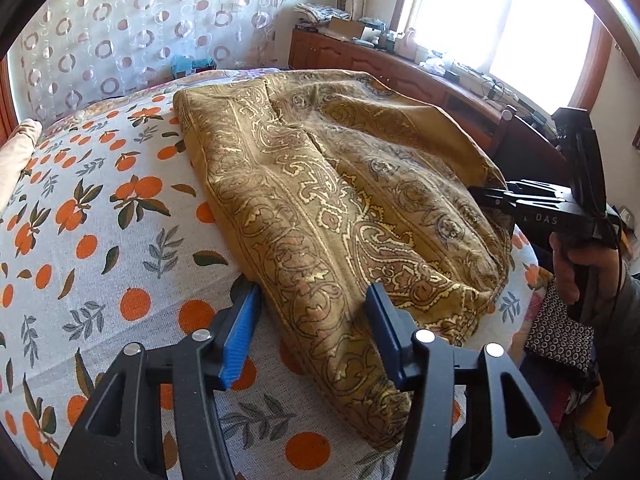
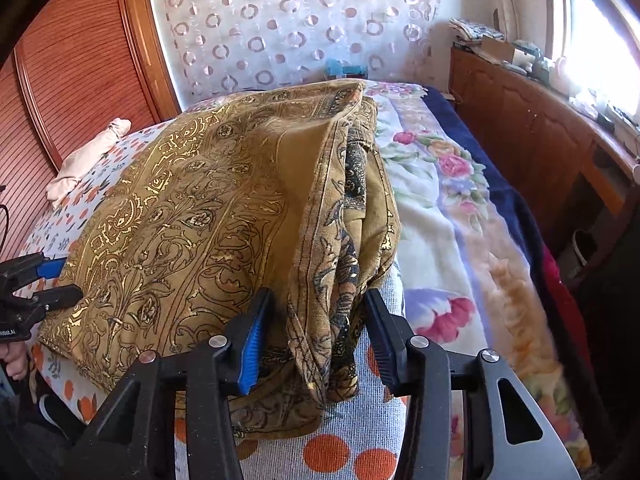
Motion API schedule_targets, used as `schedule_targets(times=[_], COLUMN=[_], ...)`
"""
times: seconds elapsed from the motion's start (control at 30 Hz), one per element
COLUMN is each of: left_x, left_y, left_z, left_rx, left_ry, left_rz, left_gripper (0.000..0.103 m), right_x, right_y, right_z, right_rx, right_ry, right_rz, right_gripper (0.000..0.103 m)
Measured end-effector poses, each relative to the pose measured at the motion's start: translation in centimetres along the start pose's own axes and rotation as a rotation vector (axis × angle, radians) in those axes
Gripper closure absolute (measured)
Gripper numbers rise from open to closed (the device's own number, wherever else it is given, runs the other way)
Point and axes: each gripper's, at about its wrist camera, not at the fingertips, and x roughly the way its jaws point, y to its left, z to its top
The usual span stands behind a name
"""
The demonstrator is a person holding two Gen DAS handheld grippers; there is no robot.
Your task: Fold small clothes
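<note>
I see the bed (image 1: pixel 100 208) filling both views, covered by a white sheet printed with oranges and leaves, with a floral blanket (image 2: pixel 460 208) spread along its far side toward the wooden cabinet (image 2: pixel 520 120) under the window. Behind the bed hangs a sheer curtain (image 1: pixel 120 40) with ring patterns. On the sheet lies the mustard paisley garment (image 1: pixel 320 200), partly folded, rumpled and bunched higher on the side nearest my right gripper. My left gripper (image 1: pixel 312 332) has its blue-padded fingers apart, straddling the near edge strip of the garment, the pads not pressed together on the cloth. My right gripper (image 2: pixel 316 336) is likewise spread, with a hanging fold of the garment's edge between its fingers; I cannot tell whether either pad touches the fabric. A small pale pink rolled cloth (image 2: pixel 88 156) rests at the far corner of the bed, well apart from the garment.
</note>
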Motion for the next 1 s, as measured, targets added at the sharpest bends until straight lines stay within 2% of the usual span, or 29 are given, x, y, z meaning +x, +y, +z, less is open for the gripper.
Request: schedule_targets(times=[0.03, 0.1, 0.17, 0.27, 0.5, 0.77, 0.87, 1.0], left_x=[0.0, -0.1, -0.3, -1.2, -6.5, -13.5, -15.3, -14.5], left_y=[-0.1, -0.1, 0.0, 0.2, -0.4, -1.6, -2.1, -1.8], left_z=[0.0, -0.1, 0.0, 0.4, 2.3, 3.2, 3.3, 3.1], left_rx=[0.001, 0.005, 0.006, 0.001, 0.025, 0.072, 0.075, 0.063], left_ry=[-0.001, -0.006, -0.010, -0.028, -0.139, -0.268, -0.288, -0.252], left_rz=[-0.009, -0.005, -0.015, -0.046, -0.098, -0.155, -0.182, -0.177], left_gripper=[0.057, 0.069, 0.086, 0.096, 0.098, 0.098, 0.098, 0.098], right_x=[0.1, 0.1, 0.0, -0.5, -4.4, -10.7, -13.1, -13.9], right_y=[0.0, 0.1, 0.5, 0.9, 1.9, 2.9, 2.9, 1.9], right_z=[0.1, 0.3, 0.5, 1.0, 2.3, 1.9, 1.4, 0.5], right_rx=[0.001, -0.002, -0.010, -0.028, -0.058, -0.094, -0.094, -0.067], right_ry=[0.003, 0.010, 0.015, 0.001, -0.098, -0.182, -0.202, -0.176], right_rz=[0.004, 0.024, 0.032, 0.033, 0.076, 0.135, 0.162, 0.177], right_gripper=[0.059, 0.075, 0.085, 0.091, 0.092, 0.092, 0.092, 0.092])
